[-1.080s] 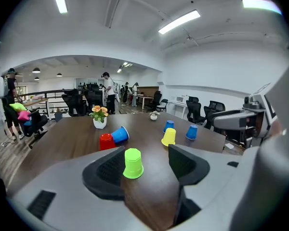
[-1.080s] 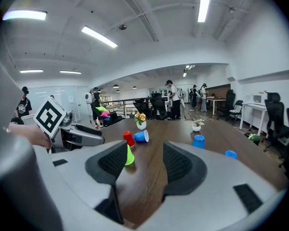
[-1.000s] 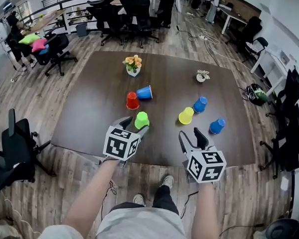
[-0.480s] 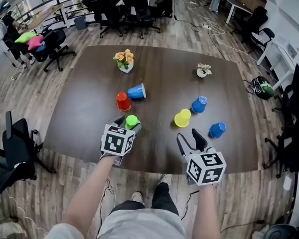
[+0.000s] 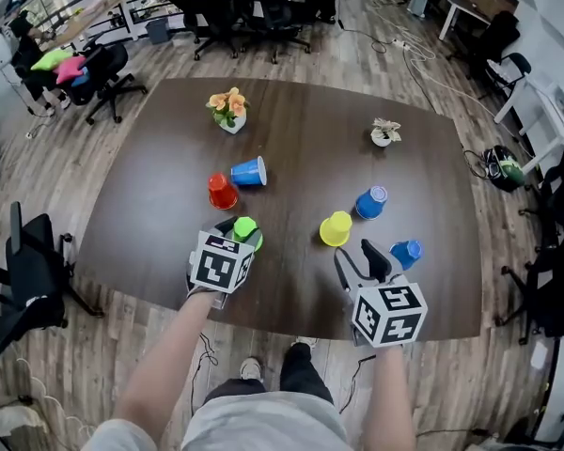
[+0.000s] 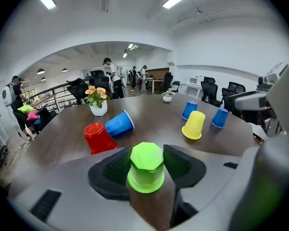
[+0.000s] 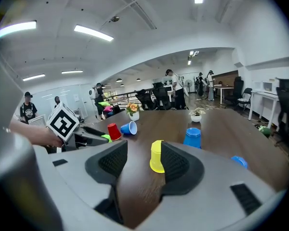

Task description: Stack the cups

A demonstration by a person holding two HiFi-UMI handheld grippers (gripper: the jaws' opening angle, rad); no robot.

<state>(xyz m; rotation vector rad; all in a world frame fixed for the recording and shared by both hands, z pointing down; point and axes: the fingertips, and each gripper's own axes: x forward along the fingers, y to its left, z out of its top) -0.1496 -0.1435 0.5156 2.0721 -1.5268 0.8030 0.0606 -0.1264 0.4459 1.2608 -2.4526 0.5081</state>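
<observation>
A green cup [image 5: 246,229] stands upside down near the table's front edge, between the jaws of my left gripper [image 5: 242,234]. In the left gripper view the jaws have just been closing, and both pads touch the sides of the green cup [image 6: 146,167]. My right gripper [image 5: 357,254] is open and holds nothing. A yellow upturned cup [image 7: 157,157] stands a little ahead of it, beyond its fingertips. A red cup [image 5: 221,192] is upside down behind the green one, beside a blue cup [image 5: 249,172] lying on its side. Two more blue cups [image 5: 370,201] [image 5: 406,252] are upside down at the right.
A pot of orange flowers [image 5: 228,111] and a small potted plant [image 5: 383,134] stand at the far side of the dark wooden table [image 5: 150,205]. Office chairs surround it, one [image 5: 28,280] close at the left. People stand in the background.
Both grippers moved forward and down over the table. The left gripper came around the green cup and its jaws narrowed onto it. The right gripper drew nearer the yellow cup.
</observation>
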